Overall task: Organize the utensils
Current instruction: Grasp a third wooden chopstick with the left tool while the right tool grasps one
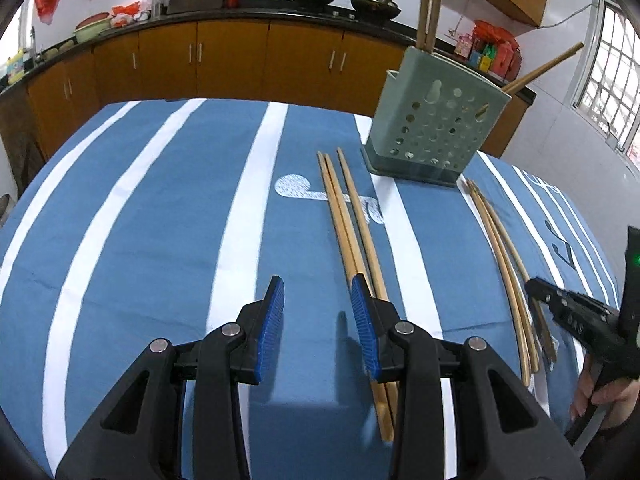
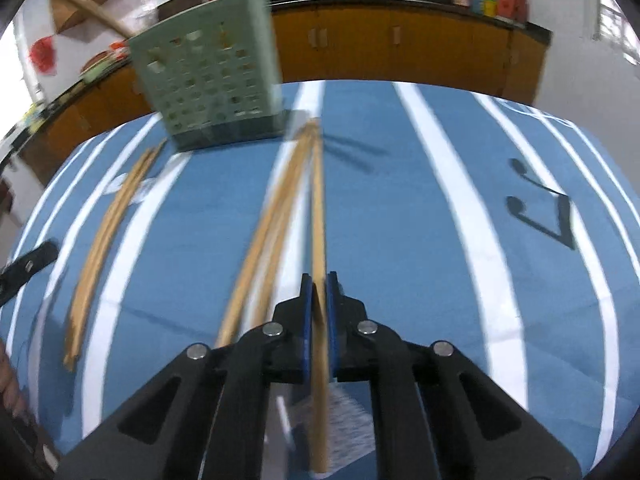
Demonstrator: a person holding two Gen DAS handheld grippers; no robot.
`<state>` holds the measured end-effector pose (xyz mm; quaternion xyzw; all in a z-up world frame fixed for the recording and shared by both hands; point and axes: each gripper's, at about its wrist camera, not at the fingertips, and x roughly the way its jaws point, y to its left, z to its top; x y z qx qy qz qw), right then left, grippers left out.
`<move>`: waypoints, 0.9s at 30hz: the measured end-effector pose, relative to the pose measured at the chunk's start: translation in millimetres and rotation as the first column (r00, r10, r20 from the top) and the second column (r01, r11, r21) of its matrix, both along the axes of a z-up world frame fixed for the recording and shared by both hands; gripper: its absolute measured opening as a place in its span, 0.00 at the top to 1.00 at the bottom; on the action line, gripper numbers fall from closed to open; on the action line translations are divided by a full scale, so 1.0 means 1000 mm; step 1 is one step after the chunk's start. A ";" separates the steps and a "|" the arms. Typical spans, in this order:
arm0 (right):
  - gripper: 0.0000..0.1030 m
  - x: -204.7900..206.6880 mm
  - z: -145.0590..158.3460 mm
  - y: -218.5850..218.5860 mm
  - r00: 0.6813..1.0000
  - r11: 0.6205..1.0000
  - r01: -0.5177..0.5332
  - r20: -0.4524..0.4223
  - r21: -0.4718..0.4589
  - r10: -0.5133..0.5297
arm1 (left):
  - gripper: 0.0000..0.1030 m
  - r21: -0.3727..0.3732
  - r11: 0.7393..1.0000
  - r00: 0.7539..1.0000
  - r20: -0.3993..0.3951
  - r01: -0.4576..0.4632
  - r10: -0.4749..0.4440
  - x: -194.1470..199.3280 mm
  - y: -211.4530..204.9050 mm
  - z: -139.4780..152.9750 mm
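Blue striped desk: right tongs clamp one chopstick; left tongs open, empty, beside loose chopsticks near holder.

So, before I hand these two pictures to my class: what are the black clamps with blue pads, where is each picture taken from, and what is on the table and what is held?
No robot here: a person carries a hand-held gripper in each hand, each with a camera looking along its fingers. The left view shows the left hand-held gripper, open and empty, beside three chopsticks on the striped blue tablecloth. The right view shows the right hand-held gripper shut on one chopstick; two others lie beside it. Behind stands a green perforated holder with chopsticks already inside.
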<state>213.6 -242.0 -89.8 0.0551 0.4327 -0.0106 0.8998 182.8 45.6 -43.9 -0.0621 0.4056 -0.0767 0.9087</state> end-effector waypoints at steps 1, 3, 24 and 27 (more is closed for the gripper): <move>0.92 0.001 0.000 -0.005 1.000 1.000 0.023 -0.001 0.004 -0.023 | 0.66 -0.002 1.000 1.000 -0.004 0.007 -0.007 0.000 -0.002 -0.001; 0.92 0.002 0.000 -0.014 0.999 0.999 0.052 -0.002 0.011 -0.052 | 0.66 -0.002 1.000 1.000 -0.010 0.021 -0.021 -0.001 -0.005 -0.003; 0.91 0.000 -0.002 -0.012 1.000 1.000 0.021 0.013 -0.013 -0.020 | 0.83 0.156 0.986 0.998 -0.052 0.050 -0.042 0.005 -0.035 -0.022; 0.91 0.001 -0.002 -0.012 1.000 1.000 0.018 0.014 -0.014 -0.018 | 0.93 0.153 0.988 0.998 -0.055 0.027 -0.019 0.010 -0.030 -0.022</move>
